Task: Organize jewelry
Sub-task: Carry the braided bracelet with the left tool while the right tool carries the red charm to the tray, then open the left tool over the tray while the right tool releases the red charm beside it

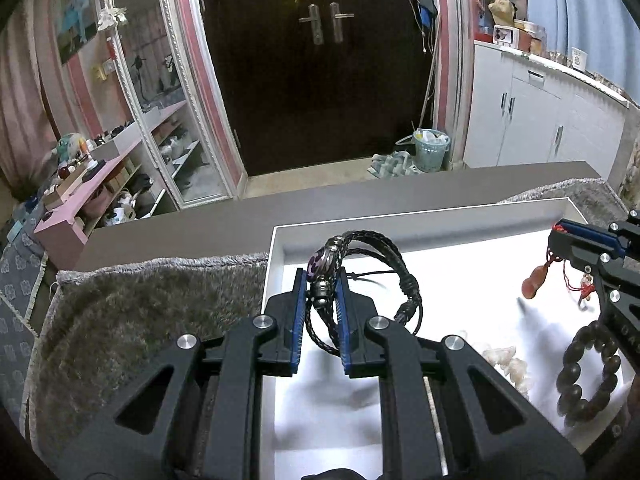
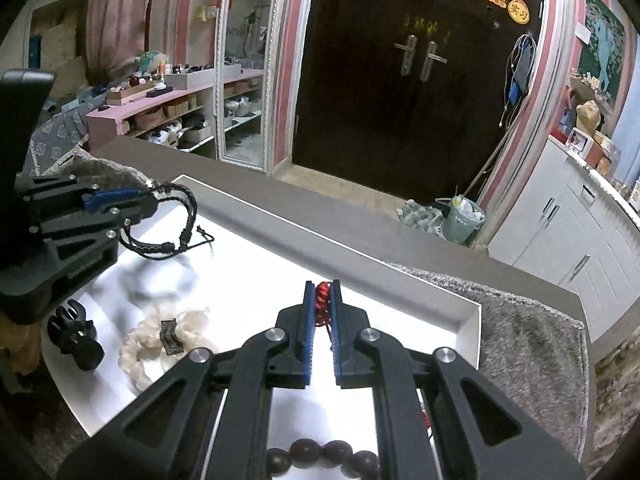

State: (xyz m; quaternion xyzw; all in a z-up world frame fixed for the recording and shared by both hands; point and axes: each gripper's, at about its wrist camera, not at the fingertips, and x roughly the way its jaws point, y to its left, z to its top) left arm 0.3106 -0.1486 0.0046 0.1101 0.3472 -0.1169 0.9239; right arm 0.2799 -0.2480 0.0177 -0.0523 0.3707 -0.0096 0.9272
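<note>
My left gripper (image 1: pixel 322 280) is shut on a black braided leather bracelet (image 1: pixel 372 276) with a purple bead, held above the white tray (image 1: pixel 420 224) near its far left corner. The bracelet also shows in the right wrist view (image 2: pixel 176 220). My right gripper (image 2: pixel 323 294) is shut on a red knotted cord (image 2: pixel 321 304) over the tray's right side. In the left wrist view the right gripper (image 1: pixel 560 236) carries that cord with a red gourd pendant (image 1: pixel 534 282) hanging below. A dark wooden bead bracelet (image 1: pixel 588 372) and a pale stone bracelet (image 2: pixel 160 340) lie in the tray.
The tray sits on a grey furry mat (image 1: pixel 140 312) on a table with a brown far edge (image 1: pixel 280 208). A black clip-like piece (image 2: pixel 76 336) lies at the tray's left end. Beyond are a dark door, a mirror and white cabinets.
</note>
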